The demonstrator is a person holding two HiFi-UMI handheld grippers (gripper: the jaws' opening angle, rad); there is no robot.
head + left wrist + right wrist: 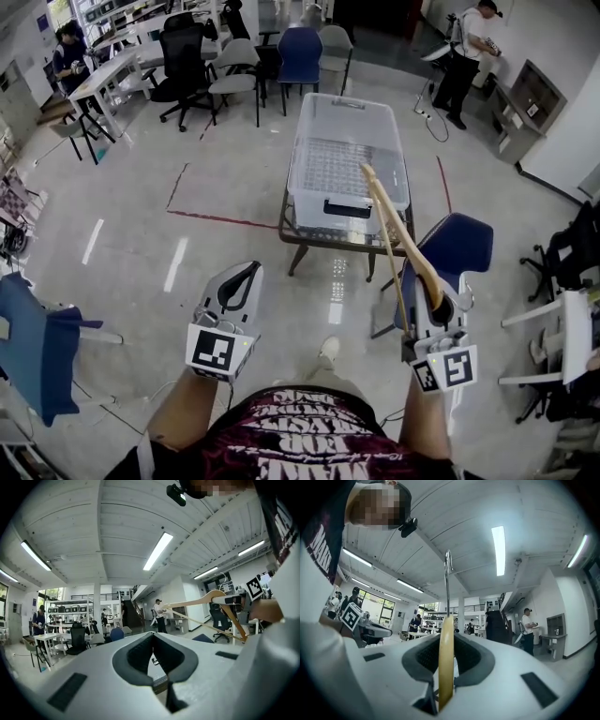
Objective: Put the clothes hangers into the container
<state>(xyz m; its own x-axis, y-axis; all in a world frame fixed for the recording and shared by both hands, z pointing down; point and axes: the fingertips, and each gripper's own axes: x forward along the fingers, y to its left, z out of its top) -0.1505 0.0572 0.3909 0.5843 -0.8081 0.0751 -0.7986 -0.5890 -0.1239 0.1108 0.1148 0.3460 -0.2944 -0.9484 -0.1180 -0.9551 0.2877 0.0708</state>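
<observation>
My right gripper (442, 298) is shut on a wooden clothes hanger (394, 230), held in the air in front of me. The hanger's arm slants up and to the left toward the container. In the right gripper view the wooden body (446, 658) is pinched edge-on between the jaws (446, 637), and its metal hook (447, 583) points straight up. The left gripper view shows the same hanger (197, 603) off to the right. The container (398, 159), a clear plastic bin, sits on a low table (309, 234) ahead. My left gripper (249, 271) hangs beside me, shut, with nothing in it (152, 637).
A blue chair (459, 246) stands just right of the table, below the hanger. Another blue chair (37, 347) is at my far left. Several office chairs (300, 52) and desks line the back. A person (464, 56) stands at the back right.
</observation>
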